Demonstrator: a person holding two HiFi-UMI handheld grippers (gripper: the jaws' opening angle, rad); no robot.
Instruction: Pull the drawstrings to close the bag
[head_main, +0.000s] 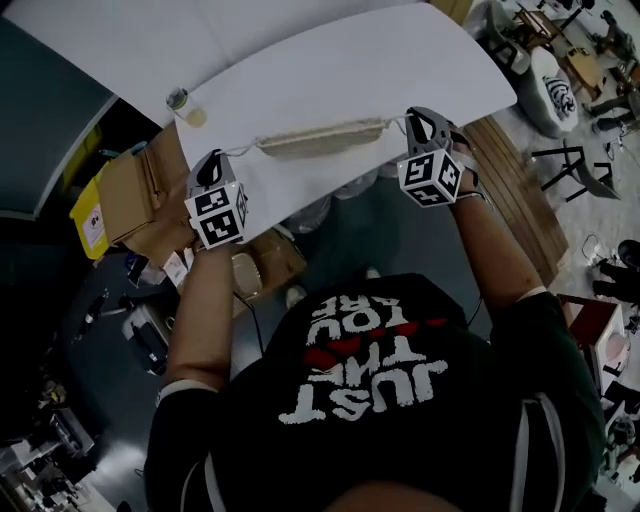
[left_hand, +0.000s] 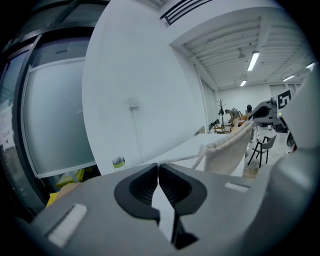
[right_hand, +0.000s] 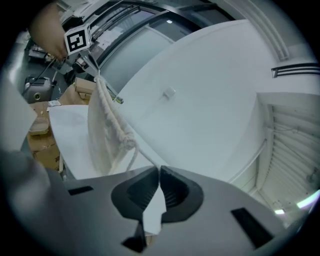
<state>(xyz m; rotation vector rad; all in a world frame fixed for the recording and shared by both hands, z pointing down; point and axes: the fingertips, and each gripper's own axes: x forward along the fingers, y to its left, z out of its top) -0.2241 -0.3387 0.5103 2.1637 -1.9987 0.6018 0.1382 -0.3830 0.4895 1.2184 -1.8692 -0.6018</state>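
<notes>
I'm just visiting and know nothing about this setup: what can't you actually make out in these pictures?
- Inside of the bag: head view, its own cloth hides it.
- Label on the small jar: head view, too small to read.
- Ends of the drawstring past the grip: both tool views, the shut left tool and right tool cover them.

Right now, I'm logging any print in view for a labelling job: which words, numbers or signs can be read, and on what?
"JUST THE", then what looks like "YOU ARE": white print on the person's black shirt, upside down in the head view.
No letters, only black-and-white square patterns: the left marker cube and the right marker cube.
Too small to read: the label on the yellow box.
</notes>
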